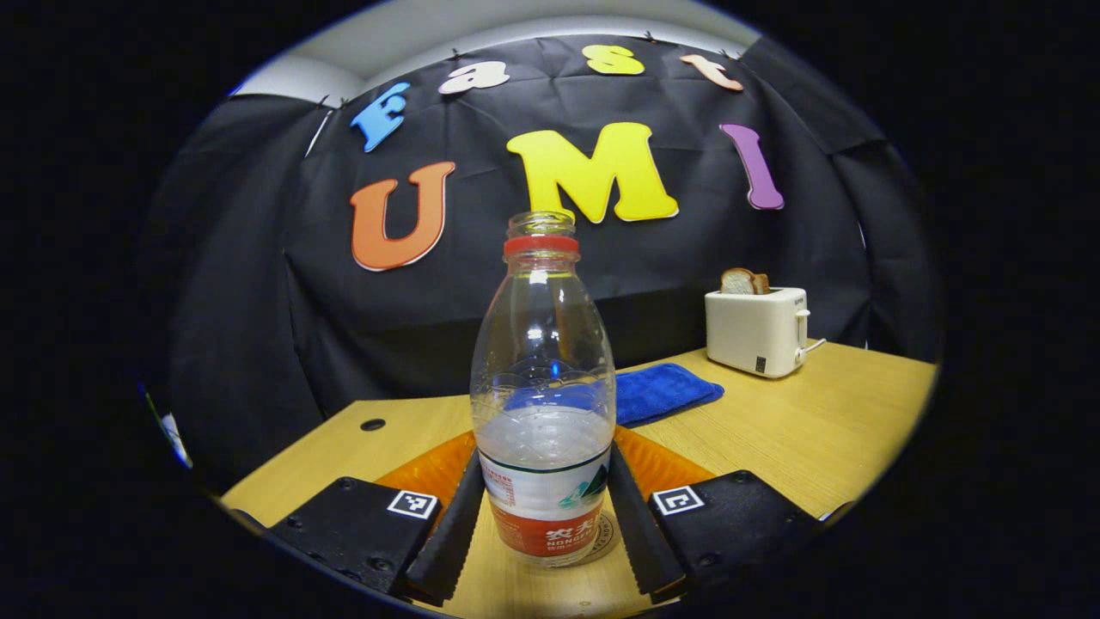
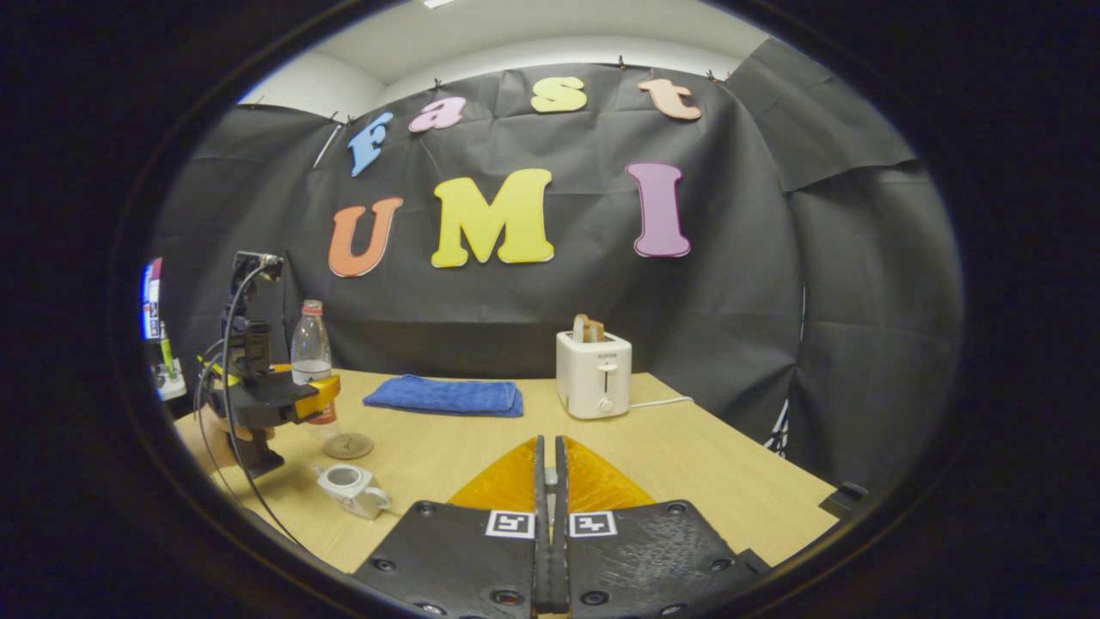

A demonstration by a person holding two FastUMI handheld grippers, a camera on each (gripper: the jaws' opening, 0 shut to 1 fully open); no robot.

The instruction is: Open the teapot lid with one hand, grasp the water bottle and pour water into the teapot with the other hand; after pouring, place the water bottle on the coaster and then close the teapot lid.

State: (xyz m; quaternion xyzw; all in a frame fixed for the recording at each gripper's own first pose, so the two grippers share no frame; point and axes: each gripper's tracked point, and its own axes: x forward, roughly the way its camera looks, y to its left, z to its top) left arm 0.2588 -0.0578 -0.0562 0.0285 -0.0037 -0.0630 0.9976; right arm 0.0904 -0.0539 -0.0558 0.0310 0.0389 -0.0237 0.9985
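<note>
In the left gripper view, the left gripper [image 1: 544, 524] has its 2 fingers [image 1: 453, 529] on either side of the water bottle [image 1: 544, 404], low on the labelled part. They look pressed against its sides, so I read this as a clamp on the bottle. The bottle stands upright, uncapped, with water up to about the top of the label. Its base sits over the coaster [image 1: 604, 535], whose edge shows just right of the label, though I cannot tell whether it is resting on it or just above.

In the right gripper view, the right gripper [image 2: 547, 516] has its 2 fingers closed together with nothing between them, and it is well apart from the task's things. The teapot [image 2: 351, 488] sits near the table's [image 2: 705, 481] left front edge with its top open, and I cannot pick out the lid. The left gripper [image 2: 320, 397] and the bottle [image 2: 311, 348] stand beyond it, by the coaster [image 2: 348, 445].

Judging from this, pouring looks finished and the step in hand is setting the bottle on the coaster. Next, the left fingers need to part and back away without tipping the bottle. Then the lid has to go back on the teapot.

A blue cloth [image 2: 444, 396] and a toaster [image 2: 594, 374] sit farther back.
</note>
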